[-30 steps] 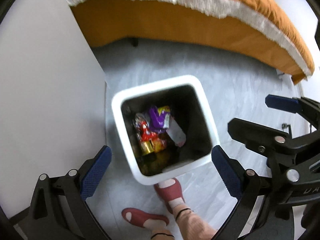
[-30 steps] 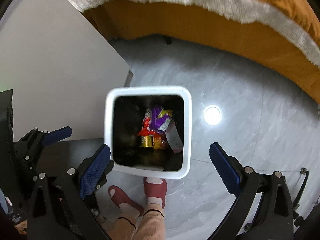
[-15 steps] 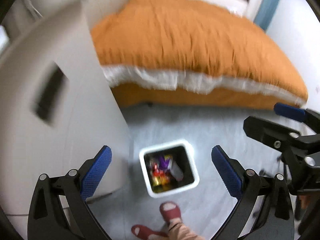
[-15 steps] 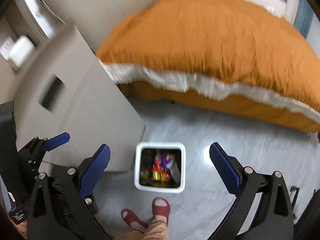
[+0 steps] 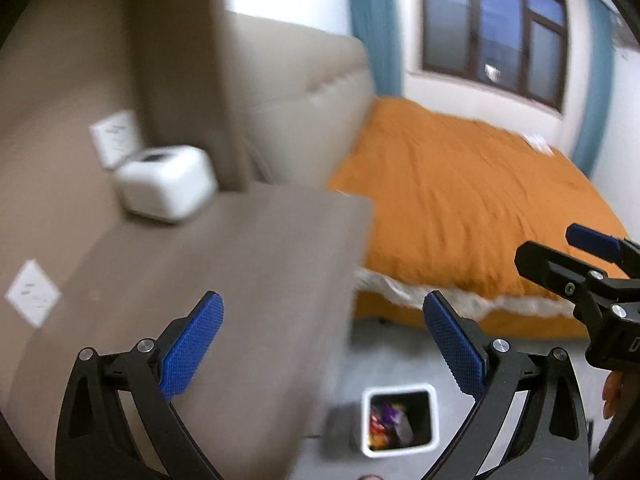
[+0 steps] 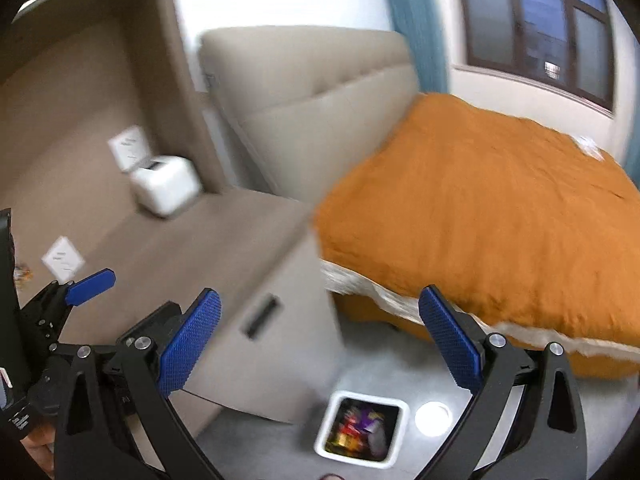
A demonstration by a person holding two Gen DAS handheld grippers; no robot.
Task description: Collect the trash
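A white square trash bin [image 5: 399,423] [image 6: 363,431] stands on the grey floor far below, with colourful wrappers [image 5: 386,424] [image 6: 357,427] inside it. My left gripper [image 5: 324,350] is open and empty, high above the bedside cabinet's edge. My right gripper [image 6: 320,346] is also open and empty, raised over the cabinet front and the bin. The right gripper shows at the right edge of the left wrist view, and the left gripper at the left edge of the right wrist view. Both views are blurred by motion.
A beige bedside cabinet [image 5: 192,280] [image 6: 208,248] carries a white box-shaped device [image 5: 166,184] [image 6: 166,190] and a white card [image 5: 32,298] [image 6: 62,260]. An orange-covered bed [image 5: 460,208] [image 6: 480,216] fills the right, with a padded headboard [image 6: 312,96] and a window [image 5: 496,28] behind.
Both grippers have risen and tilted up from right over the bin; the bin has shrunk to the bottom of each view, and the cabinet top, headboard and window have come into sight.
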